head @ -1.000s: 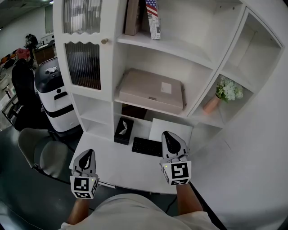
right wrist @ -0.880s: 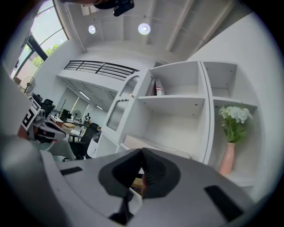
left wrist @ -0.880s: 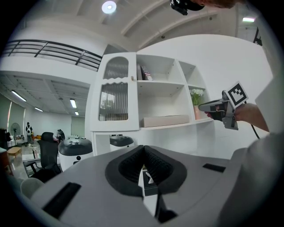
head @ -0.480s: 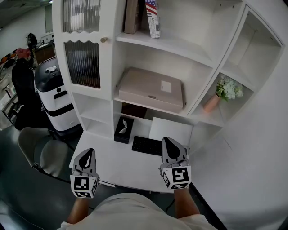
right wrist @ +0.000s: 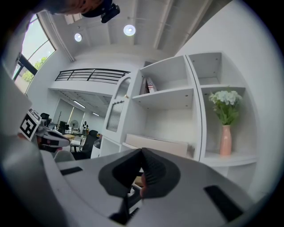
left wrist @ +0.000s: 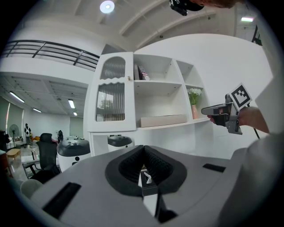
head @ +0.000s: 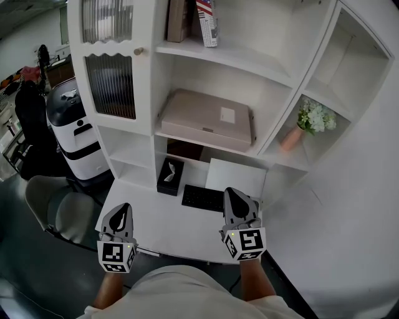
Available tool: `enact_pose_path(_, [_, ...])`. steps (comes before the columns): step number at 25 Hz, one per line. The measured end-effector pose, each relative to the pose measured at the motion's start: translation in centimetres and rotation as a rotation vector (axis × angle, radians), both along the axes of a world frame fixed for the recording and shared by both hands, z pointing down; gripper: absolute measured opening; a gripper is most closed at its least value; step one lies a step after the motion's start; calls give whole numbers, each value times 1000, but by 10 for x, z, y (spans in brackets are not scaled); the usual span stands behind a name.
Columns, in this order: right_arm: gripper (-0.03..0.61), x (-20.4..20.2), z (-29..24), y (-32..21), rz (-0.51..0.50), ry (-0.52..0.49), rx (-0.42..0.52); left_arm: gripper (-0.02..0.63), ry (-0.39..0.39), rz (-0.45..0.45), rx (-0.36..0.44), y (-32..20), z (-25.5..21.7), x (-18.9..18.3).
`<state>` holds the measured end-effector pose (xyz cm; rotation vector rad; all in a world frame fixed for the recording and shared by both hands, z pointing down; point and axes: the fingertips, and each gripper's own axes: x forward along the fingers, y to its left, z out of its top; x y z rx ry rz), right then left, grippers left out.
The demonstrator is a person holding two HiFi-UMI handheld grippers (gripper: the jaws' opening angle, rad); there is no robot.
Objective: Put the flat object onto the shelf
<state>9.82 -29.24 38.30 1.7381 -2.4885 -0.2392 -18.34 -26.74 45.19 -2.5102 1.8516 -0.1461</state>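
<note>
The flat beige box (head: 209, 119) lies on the middle shelf (head: 187, 140) of the white cabinet; it also shows in the left gripper view as a flat box (left wrist: 163, 120) and in the right gripper view as a flat box (right wrist: 157, 144). My left gripper (head: 123, 209) hovers over the desk's front left edge, shut and empty. My right gripper (head: 232, 194) hangs over the desk's front right, near the keyboard, also shut with nothing in it. Both are well below and in front of the box. Each gripper's own view shows its jaws pressed together: left gripper (left wrist: 143, 150), right gripper (right wrist: 143, 154).
On the white desk (head: 156, 224) lie a black keyboard (head: 203, 198), a black tissue box (head: 169, 176) and a white panel (head: 235, 177). Books (head: 193, 19) stand on the top shelf. A vase of flowers (head: 310, 121) fills the right niche. A chair (head: 59, 212) stands left.
The head view has tilted slightly, so the cabinet sits a little higher in the picture. Both grippers have stayed shut and almost still above the desk.
</note>
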Motion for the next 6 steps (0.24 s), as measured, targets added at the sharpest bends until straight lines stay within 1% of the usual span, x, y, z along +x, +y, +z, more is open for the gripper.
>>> enact_pose_path(6, [3,2,1,1,-10,-2,-6,2,-2,1,2,1,-2,4])
